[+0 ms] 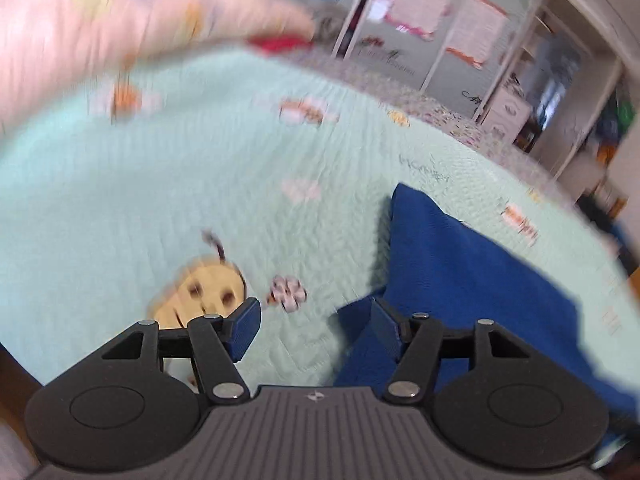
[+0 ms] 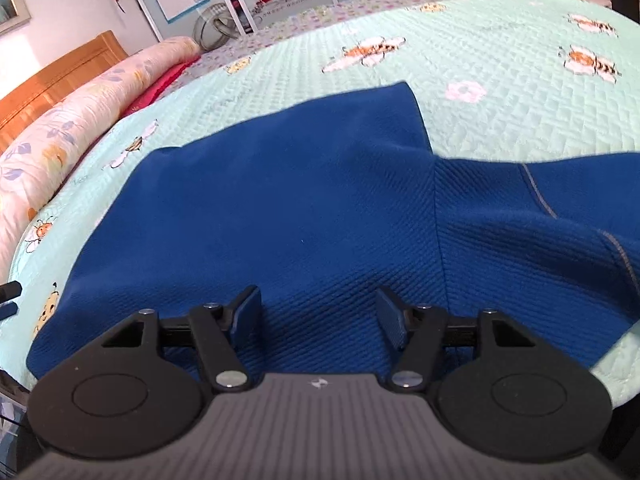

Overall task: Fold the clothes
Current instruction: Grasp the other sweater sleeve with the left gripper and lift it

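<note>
the blue garment lies spread on the bed, near edge. both grippers, left and right, stand apart and hold nothing. looks like between folds; next each needs to pinch an edge.

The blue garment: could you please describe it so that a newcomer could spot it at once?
A mint-green quilted bedspread printed with bees covers the bed. On its near side lies the deep blue textured knit garment, spread out. It is the only plain, dark thing there.
</note>
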The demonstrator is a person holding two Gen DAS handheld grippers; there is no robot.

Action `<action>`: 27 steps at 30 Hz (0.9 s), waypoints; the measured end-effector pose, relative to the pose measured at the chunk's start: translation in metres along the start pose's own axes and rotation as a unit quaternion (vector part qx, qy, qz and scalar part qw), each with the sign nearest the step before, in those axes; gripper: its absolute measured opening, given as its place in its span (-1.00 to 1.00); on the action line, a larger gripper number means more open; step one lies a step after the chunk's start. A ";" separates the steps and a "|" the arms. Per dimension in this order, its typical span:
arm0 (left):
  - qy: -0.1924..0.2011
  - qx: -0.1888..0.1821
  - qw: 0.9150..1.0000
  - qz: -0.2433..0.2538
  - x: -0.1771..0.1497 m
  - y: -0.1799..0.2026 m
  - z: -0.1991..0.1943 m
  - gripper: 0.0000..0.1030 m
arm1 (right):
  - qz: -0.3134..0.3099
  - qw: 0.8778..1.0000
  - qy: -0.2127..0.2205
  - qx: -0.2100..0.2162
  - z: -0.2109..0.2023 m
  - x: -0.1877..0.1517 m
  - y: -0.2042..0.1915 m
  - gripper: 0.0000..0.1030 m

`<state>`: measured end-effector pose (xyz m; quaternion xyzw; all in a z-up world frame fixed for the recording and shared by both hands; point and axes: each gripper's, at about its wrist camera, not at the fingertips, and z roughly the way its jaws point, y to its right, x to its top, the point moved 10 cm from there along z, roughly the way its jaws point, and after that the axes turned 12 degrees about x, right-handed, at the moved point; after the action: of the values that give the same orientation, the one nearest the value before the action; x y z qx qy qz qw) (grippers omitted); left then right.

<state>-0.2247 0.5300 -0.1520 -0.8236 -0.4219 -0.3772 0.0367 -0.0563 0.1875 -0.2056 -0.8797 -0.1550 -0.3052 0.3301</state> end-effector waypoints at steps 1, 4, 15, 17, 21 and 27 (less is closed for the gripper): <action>-0.029 -0.035 0.998 -0.036 -0.002 -0.001 0.008 0.25 | 0.001 1.000 0.001 0.001 0.002 0.000 0.001 0.26; -0.101 -0.116 0.981 -0.117 -0.012 0.013 0.035 0.24 | -0.003 1.000 0.008 0.003 0.009 0.000 0.001 0.37; -0.144 -0.136 0.963 -0.182 0.002 0.033 0.104 -0.56 | -0.038 0.999 0.022 -0.016 0.031 0.008 -0.005 0.59; -0.119 -0.129 0.967 -0.185 0.016 0.023 0.095 -1.00 | -0.016 0.999 0.035 -0.012 0.032 0.012 0.000 0.59; -0.056 -0.106 0.977 -0.175 0.047 0.001 0.060 -1.00 | 0.031 0.998 0.060 -0.003 0.032 0.019 0.007 0.60; -0.110 -0.106 0.973 -0.172 0.035 0.001 0.047 0.09 | 0.072 0.994 0.076 0.016 0.026 0.020 0.014 0.60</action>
<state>-0.1841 0.5701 -0.1623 -0.7743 -0.5161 -0.3279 -0.1629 -0.0228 0.1961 -0.2155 -0.8575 -0.0708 -0.3438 0.3762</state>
